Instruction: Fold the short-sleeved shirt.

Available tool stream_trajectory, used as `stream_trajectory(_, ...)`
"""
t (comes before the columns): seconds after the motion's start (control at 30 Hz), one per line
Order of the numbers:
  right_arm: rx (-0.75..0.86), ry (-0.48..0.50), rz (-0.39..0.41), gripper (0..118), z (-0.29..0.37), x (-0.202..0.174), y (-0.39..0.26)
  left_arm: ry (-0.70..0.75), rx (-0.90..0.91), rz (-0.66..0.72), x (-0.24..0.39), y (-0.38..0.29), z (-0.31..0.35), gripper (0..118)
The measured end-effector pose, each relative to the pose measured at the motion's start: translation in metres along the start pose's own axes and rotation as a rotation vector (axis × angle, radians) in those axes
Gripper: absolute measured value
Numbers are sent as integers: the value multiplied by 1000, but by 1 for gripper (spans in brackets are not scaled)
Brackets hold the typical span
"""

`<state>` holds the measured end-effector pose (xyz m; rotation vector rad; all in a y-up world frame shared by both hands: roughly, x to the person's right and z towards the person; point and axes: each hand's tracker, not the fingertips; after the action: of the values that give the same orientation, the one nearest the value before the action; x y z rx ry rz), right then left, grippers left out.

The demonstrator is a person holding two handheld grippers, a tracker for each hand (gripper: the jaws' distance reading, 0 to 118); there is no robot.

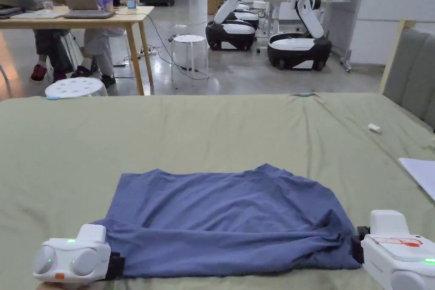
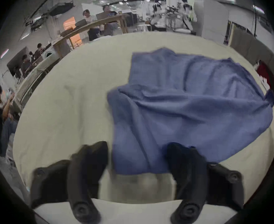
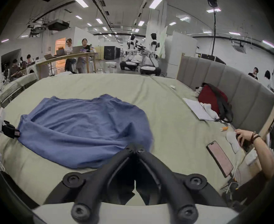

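Note:
A blue short-sleeved shirt [image 1: 229,214] lies on the green bed sheet [image 1: 212,133], folded into a wide band with its long edge toward me. My left gripper [image 1: 115,265] sits at the shirt's near left corner. In the left gripper view its jaws stand wide apart, so the left gripper [image 2: 138,148] is open, with the shirt [image 2: 189,101] corner lying between them. My right gripper [image 1: 356,246] is at the near right corner, where the cloth bunches up. In the right gripper view the right gripper [image 3: 135,147] is shut, its tips meeting on the shirt [image 3: 78,127] edge.
White paper [image 1: 420,174] and a small white object [image 1: 374,128] lie on the bed's right side, near a grey headboard [image 1: 412,74]. A phone [image 3: 220,158], a red bag [image 3: 212,99] and another person's hand [image 3: 244,135] are there too. Stools, a desk and seated people stand beyond the bed.

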<state>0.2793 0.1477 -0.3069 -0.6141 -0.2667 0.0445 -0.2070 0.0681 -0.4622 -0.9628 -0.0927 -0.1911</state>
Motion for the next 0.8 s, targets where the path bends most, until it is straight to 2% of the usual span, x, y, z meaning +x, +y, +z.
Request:
stream_trajectory(0.03, -14, -16, -5, 0, -4, 8, -3, -23, 18, -21, 7, -3, 0, 50)
stream_trajectory(0.07, -26, -28, -7, 0, -7, 15, -5, 50, 42, -61, 15, -3, 4, 39)
stream_trajectory(0.1, -39, -37, -11, 0, -12, 21, -7, 43, 44, -95, 20, -2, 8, 20)
stream_trajectory(0.13, -65, -36, -18, 0, -19, 27, -9, 22, 44, -111, 26, 0, 10, 9)
stream_trajectory(0.2, -110, 9, -48, 2, -34, 37, -16, 50, 52, -124, 28, 1, 10, 7)
stream_trajectory(0.23, -118, 39, -64, 11, -42, 40, -19, 49, 41, -113, 25, 2, 8, 7)
stream_trajectory(0.27, -110, 65, -89, 34, -49, 41, -22, 32, 44, -75, 23, 3, 16, 6)
stream_trajectory(0.3, -111, 81, -94, 47, -56, 42, -24, 13, 47, -40, 19, 3, 19, 6)
stream_trajectory(0.33, -131, 81, -83, 74, -64, 39, -24, 0, 57, -11, 15, 3, 23, 6)
stream_trajectory(0.37, -167, 85, -70, 74, -74, 36, -26, -10, 62, 8, 12, 3, 25, 6)
stream_trajectory(0.4, -193, 97, -62, 110, -83, 34, -28, -11, 60, 6, 9, 4, 22, 6)
stream_trajectory(0.43, -207, 128, -51, 118, -92, 31, -31, -14, 59, 9, 8, 3, 22, 6)
stream_trajectory(0.47, -200, 142, -50, 118, -102, 29, -33, -16, 58, 12, 7, 3, 22, 6)
stream_trajectory(0.6, -286, 148, -28, 96, -122, 13, -34, -18, 48, 25, 10, 5, 19, 6)
stream_trajectory(0.63, -299, 130, -29, 95, -121, 12, -31, -17, 46, 21, 11, 4, 19, 6)
stream_trajectory(0.67, -284, 134, -39, 86, -116, 13, -25, -15, 47, 15, 11, 5, 17, 6)
stream_trajectory(0.7, -274, 168, -64, 52, -110, 14, -21, -14, 49, 12, 11, 5, 19, 6)
stream_trajectory(0.73, -262, 162, -55, 23, -108, 15, -18, -15, 52, 11, 10, 6, 22, 6)
stream_trajectory(0.77, -245, 139, -29, 12, -104, 14, -15, -16, 57, 11, 9, 6, 26, 6)
stream_trajectory(0.8, -246, 134, -4, 10, -100, 14, -14, -17, 65, 13, 8, 7, 29, 6)
